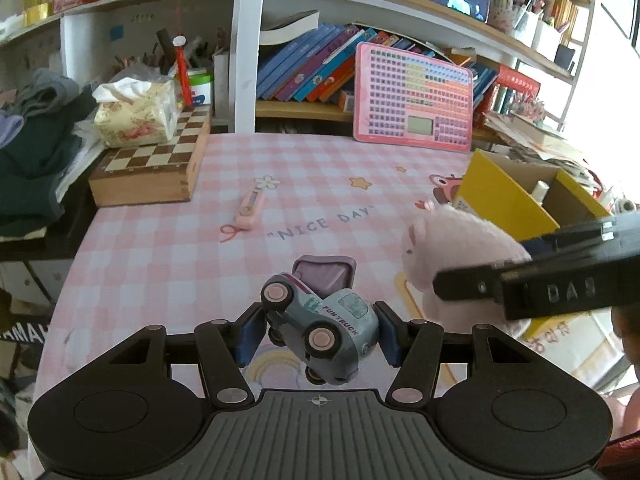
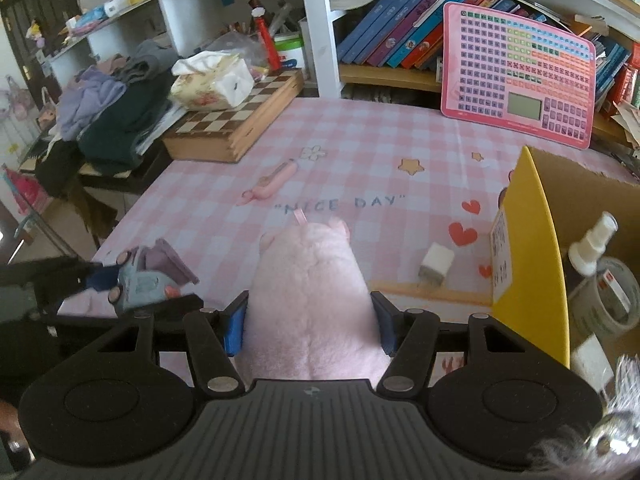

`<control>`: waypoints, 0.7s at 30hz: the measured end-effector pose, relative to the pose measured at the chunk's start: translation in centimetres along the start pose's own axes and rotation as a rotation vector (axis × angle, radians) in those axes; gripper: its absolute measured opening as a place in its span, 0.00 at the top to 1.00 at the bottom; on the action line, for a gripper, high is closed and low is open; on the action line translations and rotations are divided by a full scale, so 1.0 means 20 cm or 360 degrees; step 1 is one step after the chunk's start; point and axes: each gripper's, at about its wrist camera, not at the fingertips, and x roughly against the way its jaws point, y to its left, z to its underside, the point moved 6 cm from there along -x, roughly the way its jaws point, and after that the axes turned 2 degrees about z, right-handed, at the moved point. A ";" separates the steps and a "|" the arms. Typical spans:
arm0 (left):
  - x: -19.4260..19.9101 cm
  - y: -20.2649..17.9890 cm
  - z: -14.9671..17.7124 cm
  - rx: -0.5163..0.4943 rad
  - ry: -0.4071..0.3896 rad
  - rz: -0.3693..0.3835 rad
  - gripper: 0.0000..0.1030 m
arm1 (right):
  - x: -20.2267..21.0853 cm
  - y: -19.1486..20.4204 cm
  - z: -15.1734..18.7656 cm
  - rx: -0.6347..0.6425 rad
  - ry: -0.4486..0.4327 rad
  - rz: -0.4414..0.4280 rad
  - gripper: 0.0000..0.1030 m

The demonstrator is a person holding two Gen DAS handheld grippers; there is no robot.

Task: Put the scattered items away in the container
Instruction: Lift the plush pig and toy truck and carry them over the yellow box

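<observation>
Pink-and-white checked cloth (image 1: 168,240) printed with "NICE DAY" covers the table, and crowded bookshelves rise along its far edge. At the far left a wooden chessboard box (image 1: 160,160) carries a floral tissue pack (image 1: 134,114); a pink chart board with coloured squares (image 1: 414,98) leans against the shelf at the far right.

The left gripper (image 1: 320,338) has its blue-padded fingers closed on a grey-blue toy truck with pink wheels (image 1: 324,332), lettered "FUN TRUCK", tilted on its side with its purple tipper bed (image 1: 324,274) pointing away. The right gripper (image 2: 308,320) clamps a fluffy pink plush toy (image 2: 310,304), whose ears point away from the camera.

A yellow-walled cardboard box (image 2: 532,248) stands on the right, just beside the plush; inside it are a white spray bottle (image 2: 592,246) and a roll of clear tape (image 2: 612,300). On the cloth near the box's left wall lies a small white block (image 2: 436,264). Further out, left of the lettering, lies a slim pink utility knife (image 1: 251,208).
</observation>
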 end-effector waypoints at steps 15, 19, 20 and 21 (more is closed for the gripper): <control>0.22 -0.04 0.13 0.0068 -0.0016 0.0096 0.45 | 0.18 0.11 0.26 -0.0004 0.0036 -0.0005 0.43; 0.29 -0.06 0.16 0.0065 -0.0029 0.0126 0.45 | 0.24 0.13 0.30 -0.0009 0.0019 0.0002 0.43; 0.31 -0.07 0.16 0.0065 -0.0031 0.0135 0.45 | 0.26 0.14 0.31 -0.0009 0.0018 0.0003 0.43; 0.32 -0.07 0.17 0.0065 -0.0033 0.0144 0.45 | 0.27 0.14 0.32 -0.0010 0.0018 0.0006 0.43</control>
